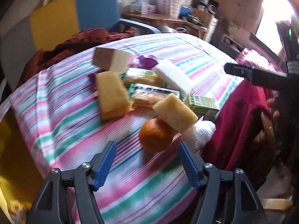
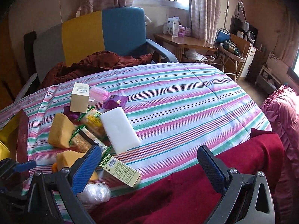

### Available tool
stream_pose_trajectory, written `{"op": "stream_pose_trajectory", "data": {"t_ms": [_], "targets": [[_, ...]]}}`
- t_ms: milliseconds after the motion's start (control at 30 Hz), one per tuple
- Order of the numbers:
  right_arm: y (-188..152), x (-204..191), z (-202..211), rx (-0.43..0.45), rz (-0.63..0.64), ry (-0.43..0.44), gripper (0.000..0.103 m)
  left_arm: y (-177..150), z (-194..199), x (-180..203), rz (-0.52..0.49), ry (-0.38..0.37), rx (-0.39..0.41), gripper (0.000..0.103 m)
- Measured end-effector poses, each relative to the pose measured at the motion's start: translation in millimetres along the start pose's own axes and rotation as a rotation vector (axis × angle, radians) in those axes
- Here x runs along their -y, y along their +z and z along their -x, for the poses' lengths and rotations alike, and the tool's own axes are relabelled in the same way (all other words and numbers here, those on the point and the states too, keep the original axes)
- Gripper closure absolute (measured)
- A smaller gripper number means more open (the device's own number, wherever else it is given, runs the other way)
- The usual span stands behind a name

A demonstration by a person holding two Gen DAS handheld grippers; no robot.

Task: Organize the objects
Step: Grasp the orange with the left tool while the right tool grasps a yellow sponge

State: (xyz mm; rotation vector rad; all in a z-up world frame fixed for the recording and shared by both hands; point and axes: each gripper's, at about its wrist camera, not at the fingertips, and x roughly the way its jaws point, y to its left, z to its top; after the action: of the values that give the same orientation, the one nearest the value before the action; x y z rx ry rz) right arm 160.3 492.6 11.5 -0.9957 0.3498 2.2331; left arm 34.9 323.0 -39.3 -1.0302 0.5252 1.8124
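Both grippers are spread wide and empty, so I judge sorting is only starting. My left gripper (image 1: 147, 163) hovers just before the round orange fruit (image 1: 156, 135) on the striped bedspread (image 1: 65, 112); next I should straddle it and squeeze. My right gripper (image 2: 149, 165) waits over the clutter.

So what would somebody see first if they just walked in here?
Probably the pile of yellow sponges, snack packets and boxes heaped on the striped bedcover. An orange sits at its near edge, just ahead of the open left gripper. Behind stands a blue chair.
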Motion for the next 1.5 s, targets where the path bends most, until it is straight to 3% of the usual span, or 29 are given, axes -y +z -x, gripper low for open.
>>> {"op": "stream_pose_trajectory", "data": {"t_ms": [333,367,400,433,567,767,867,1033,1167,1233,1500], "targets": [[2.7,-22.0,-0.9,-0.025,0.068,0.107,0.0,15.3,-43.2,0.8,-0.012,-0.068,-0.033,0.034],[2.8,-25.3,-1.8,-0.03,0.077,0.119,0.0,15.9,-46.3,-0.4,-0.005,-0.075,-0.035,0.036],[2.8,-29.2,-2.9,-0.036,0.086,0.132,0.0,15.7,-50.1,-2.5,0.007,-0.093,-0.036,0.051],[2.5,-32.5,-3.8,-0.042,0.094,0.141,0.0,14.4,-52.0,-3.4,0.016,-0.106,-0.036,0.052],[1.2,-51.0,-9.8,-0.077,0.143,0.199,0.0,5.1,-46.5,-8.7,0.04,-0.136,0.001,0.053],[-6.8,-91.0,-29.4,-0.196,0.223,0.323,0.001,-18.6,-28.7,-18.7,0.07,-0.113,0.017,0.053],[-14.2,-110.9,-44.2,-0.259,0.272,0.327,0.002,-29.5,-20.0,-25.0,0.098,-0.102,0.021,0.053],[-23.2,-130.5,-62.1,-0.326,0.332,0.333,0.017,-41.9,-8.2,-30.5,0.117,-0.091,0.029,0.053],[-34.3,-142.2,-75.1,-0.375,0.393,0.312,0.021,-54.0,1.1,-31.8,0.129,-0.092,0.03,0.053],[-40.8,-144.7,-83.4,-0.394,0.419,0.293,0.038,-56.7,1.6,-31.8,0.127,-0.088,0.036,0.053],[-37.8,-131.1,-67.6,-0.324,0.376,0.342,0.043,-54.9,7.3,-29.4,0.114,-0.032,0.069,0.053]]}}
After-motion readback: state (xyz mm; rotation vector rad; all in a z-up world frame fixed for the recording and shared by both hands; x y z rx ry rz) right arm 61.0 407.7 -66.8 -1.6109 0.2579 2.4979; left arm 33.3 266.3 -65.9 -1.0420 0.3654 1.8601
